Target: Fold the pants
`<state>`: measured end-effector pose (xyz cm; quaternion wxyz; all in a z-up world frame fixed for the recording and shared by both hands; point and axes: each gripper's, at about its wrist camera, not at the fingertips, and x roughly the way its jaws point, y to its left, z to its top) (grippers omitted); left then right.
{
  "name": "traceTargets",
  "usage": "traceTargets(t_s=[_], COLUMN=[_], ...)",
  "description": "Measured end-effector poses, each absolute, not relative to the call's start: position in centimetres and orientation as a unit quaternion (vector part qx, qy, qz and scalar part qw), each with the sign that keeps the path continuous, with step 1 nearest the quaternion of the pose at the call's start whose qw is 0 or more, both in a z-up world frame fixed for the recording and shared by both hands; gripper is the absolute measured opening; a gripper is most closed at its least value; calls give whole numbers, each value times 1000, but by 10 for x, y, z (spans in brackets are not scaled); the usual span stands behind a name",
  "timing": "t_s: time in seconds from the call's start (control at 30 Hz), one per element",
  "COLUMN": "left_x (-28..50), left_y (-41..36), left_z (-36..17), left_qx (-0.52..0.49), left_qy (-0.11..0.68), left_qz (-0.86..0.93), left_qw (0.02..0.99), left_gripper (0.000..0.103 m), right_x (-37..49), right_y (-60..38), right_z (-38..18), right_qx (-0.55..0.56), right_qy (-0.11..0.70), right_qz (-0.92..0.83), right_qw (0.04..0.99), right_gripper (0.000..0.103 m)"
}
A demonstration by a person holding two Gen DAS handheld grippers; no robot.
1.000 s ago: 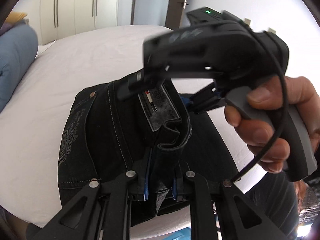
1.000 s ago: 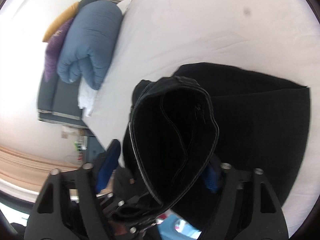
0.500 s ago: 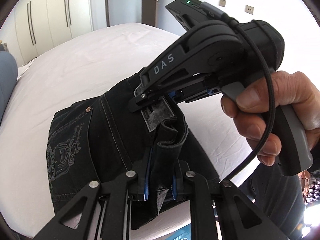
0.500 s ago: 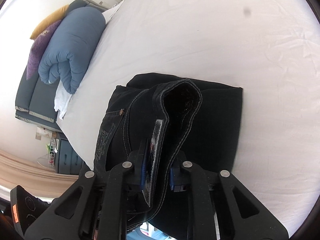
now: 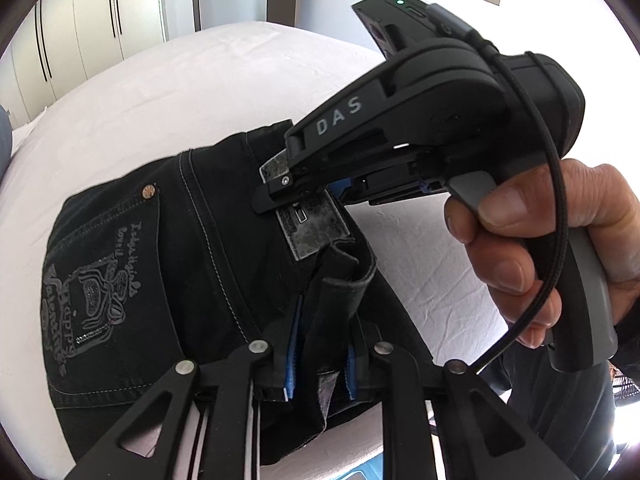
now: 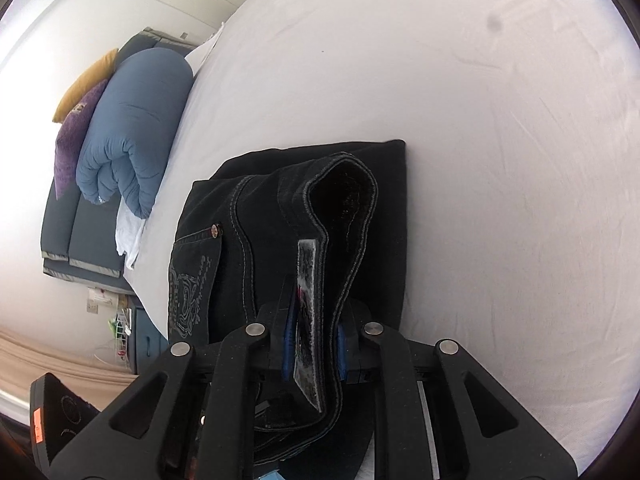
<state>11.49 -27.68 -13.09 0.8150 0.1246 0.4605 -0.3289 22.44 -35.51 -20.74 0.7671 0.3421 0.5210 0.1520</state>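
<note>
Both sets of fingers [image 5: 320, 354] [image 6: 312, 344], left loosening, clamped on stiff black denim pants' [image 5: 208, 248] thick waistband.

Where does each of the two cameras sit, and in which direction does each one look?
Left wrist view: sits on the left tongs, looks down along them at the black pants on the white bed; the right tongs and the hand show.
Right wrist view: sits on the right tongs, looks down over the pants toward a blue blanket; no hand shows.
Shared: pants, bed, right tongs pinching the waistband.
</note>
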Motion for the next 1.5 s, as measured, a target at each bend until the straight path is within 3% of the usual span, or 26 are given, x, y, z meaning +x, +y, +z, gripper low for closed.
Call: traceTargets(t_s=[0.03,0.2,0.3,0.47,0.53,0.63,0.77,0.83,0.97,1.0,1.03,1.5], left_x=[119,132,144,185,205,230,261,272,291,294,297,301], left_y=[-271,-228,-189,-129,-119,-113,-121,-129,-141,-144,-145,-178], left_z=[-130,-111,-90,-75,-78,-85,-108,-119,-148,-151,-156,-149], left_qx=[110,52,24,1,14,21,22,23,40,46,53,93], left_qy=[465,467,448,437,443,445,465,479,508,512,515,506], left_qz=[-331,-328,-301,-248,-231,-227,-234,-232,-225,-223,-222,-212], left_qw=[814,820,841,865,866,866,854,846,831,828,826,831], left_gripper=[27,74,86,86,86,84,62,49,41,41,41,41], right_x=[224,220,213,208,208,210,219,229,246,249,249,245], right_y=[-356,-360,-363,-368,-374,-377,-350,-335,-325,-326,-327,-325], right_z=[-211,-225,-225,-209,-202,-180,-158,-164,-206,-221,-232,-265], right_qx=[346,383,394,366,363,377,421,425,446,451,445,443], right_qy=[520,502,500,507,506,481,444,450,487,503,513,495], right_qz=[154,165,159,123,85,73,172,194,173,157,146,148], right_qw=[766,758,755,771,777,789,772,761,731,721,720,733], right_gripper=[14,14,18,32,45,45,45,43,34,24,1,0])
